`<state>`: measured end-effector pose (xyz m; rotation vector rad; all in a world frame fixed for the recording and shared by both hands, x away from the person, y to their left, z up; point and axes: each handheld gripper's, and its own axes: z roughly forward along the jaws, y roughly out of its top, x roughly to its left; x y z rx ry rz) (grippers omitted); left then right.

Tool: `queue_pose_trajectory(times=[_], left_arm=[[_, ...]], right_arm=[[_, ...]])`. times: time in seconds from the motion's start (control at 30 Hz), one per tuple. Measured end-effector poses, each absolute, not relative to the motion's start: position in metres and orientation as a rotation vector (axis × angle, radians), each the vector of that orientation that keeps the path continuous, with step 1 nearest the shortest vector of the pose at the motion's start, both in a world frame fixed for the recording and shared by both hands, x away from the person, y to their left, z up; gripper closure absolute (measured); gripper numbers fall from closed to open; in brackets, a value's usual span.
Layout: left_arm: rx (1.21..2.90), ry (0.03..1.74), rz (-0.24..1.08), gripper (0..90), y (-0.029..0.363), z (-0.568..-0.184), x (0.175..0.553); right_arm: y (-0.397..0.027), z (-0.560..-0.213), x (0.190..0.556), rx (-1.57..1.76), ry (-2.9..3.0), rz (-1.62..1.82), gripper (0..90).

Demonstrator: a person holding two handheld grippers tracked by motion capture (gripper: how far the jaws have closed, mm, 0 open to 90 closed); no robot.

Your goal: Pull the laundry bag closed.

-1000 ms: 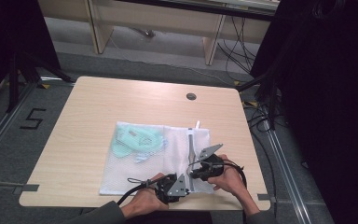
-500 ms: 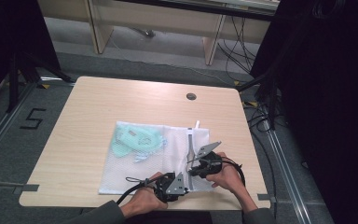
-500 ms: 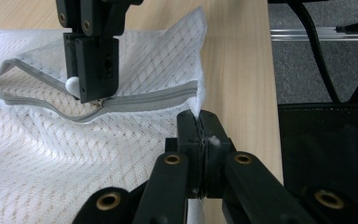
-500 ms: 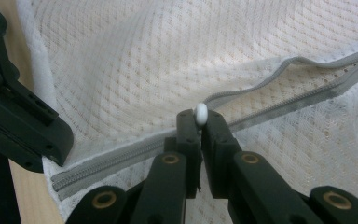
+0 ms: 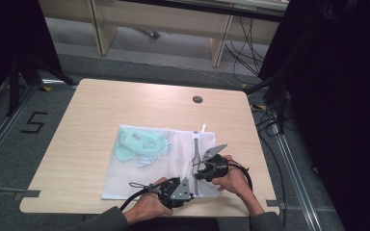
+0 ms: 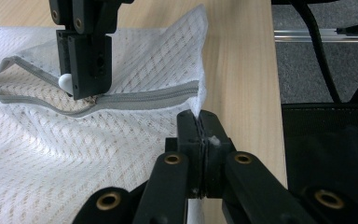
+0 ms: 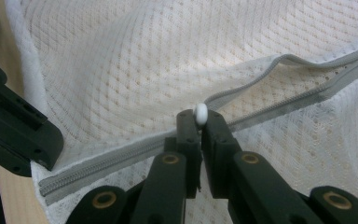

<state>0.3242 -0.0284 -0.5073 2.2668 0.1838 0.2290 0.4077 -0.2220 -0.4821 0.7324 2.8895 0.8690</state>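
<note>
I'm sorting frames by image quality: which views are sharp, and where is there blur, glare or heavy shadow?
High view: even light on the table, dark surroundings, soft detail, no glare. Left gripper view: mesh bag and zipper sharp, left gripper close to the lens and a little soft. Right gripper view: right gripper and white zipper pull crisp, far mesh blurred.

**Bag at the near right of the table**

The mesh bag (image 5: 159,168) lies on the table (image 5: 91,115), garments (image 5: 142,143) inside at its far left. The zipper (image 5: 196,159) runs near-to-far along its right side, both grippers at that near corner
</note>
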Motion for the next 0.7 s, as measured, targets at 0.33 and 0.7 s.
queue_pose_trajectory(times=[0.33, 0.7], left_arm=[[2.247, 0.208, 0.209, 88.7, -0.027, -0.507, 0.326], [2.236, 0.212, 0.197, 88.7, -0.026, -0.506, 0.326]], right_arm=[[-0.222, -0.482, 0.412, 0.735, 2.87, 0.87, 86.4], [-0.222, -0.479, 0.42, 0.736, 2.828, 0.869, 86.3]])
